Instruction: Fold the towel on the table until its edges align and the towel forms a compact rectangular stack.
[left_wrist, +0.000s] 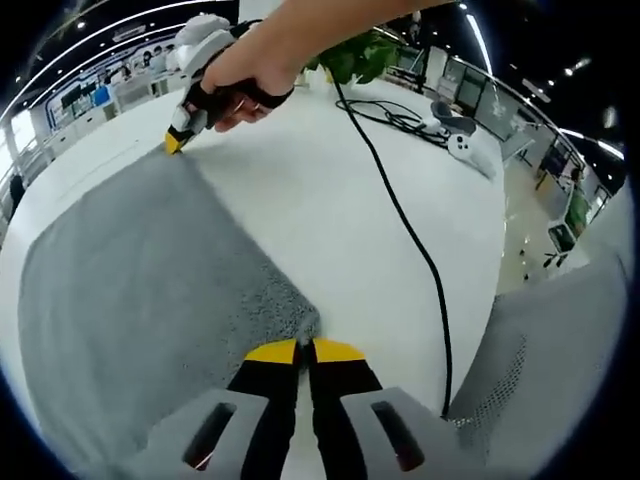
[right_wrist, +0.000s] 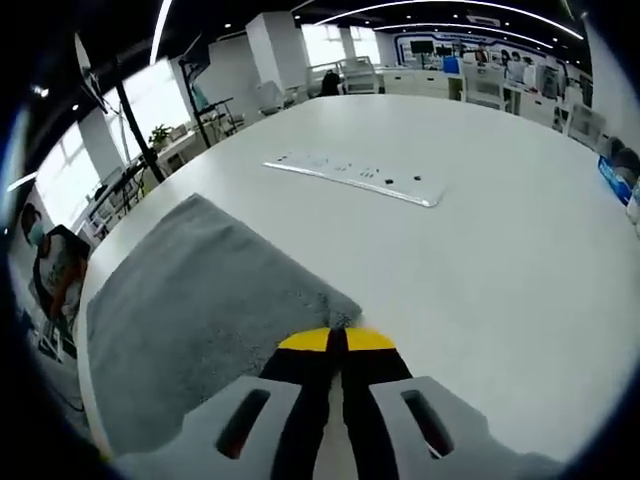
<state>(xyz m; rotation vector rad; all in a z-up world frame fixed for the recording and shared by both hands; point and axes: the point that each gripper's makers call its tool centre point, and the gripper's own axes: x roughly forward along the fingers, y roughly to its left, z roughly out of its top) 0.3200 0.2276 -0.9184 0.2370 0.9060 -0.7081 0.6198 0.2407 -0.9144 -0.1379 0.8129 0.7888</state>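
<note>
Evidently each hand-held gripper, left (left_wrist: 304, 351) and right (right_wrist: 336, 339), pinches a grey towel (left_wrist: 140, 290) corner on the white bench (left_wrist: 340, 210), jaws closed; no writing legible.

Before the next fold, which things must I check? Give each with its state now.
1. Left tongs shut on a corner of the towel: ok.
2. Right tongs shut on another towel corner: ok.
3. Towel lies flat on the table: ok.
4. Black cable lies apart from the towel: ok.
5. White strip lies apart from the towel: ok.
6. Edges aligned in a stack: not ok.
</note>
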